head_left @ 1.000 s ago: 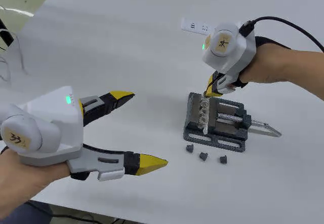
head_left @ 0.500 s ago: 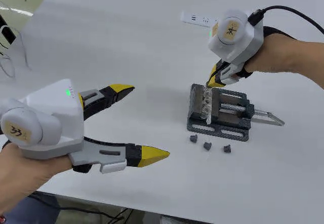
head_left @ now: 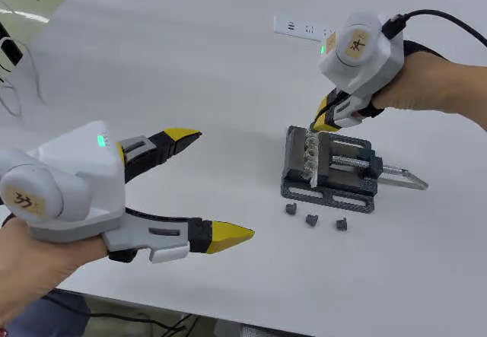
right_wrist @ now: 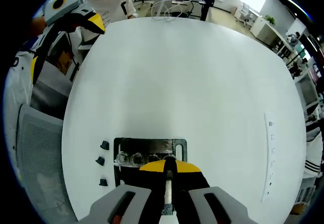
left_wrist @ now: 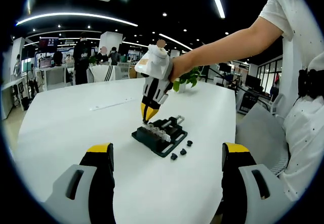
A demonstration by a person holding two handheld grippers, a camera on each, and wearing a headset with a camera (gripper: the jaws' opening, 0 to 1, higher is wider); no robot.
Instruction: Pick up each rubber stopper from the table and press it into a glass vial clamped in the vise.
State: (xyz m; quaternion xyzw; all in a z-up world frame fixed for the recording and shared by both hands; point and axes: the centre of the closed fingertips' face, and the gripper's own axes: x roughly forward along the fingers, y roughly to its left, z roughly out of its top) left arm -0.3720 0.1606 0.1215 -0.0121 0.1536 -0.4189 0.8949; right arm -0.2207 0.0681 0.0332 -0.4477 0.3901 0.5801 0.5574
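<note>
- Rubber stoppers, three small dark ones, lie in a loose row on the white table. They are well to the right of the left gripper, which sits low at the left of the head view, its jaws spread wide and holding nothing.
- The left gripper view gives us the vise side on between those yellow-tipped jaws, with the stoppers just beside its near edge. It adds the room beyond the table.
- In the head view the vise stands just beyond the stoppers, with the glass vials clamped upright in a row.
- The right gripper view looks straight down and lets us see the round mouths of the vials side by side.
- The right gripper points down at the far end of the vial row, its jaws closed together. We cannot tell whether it pinches anything or touches a vial.
- A white power strip lies farther back.
</note>
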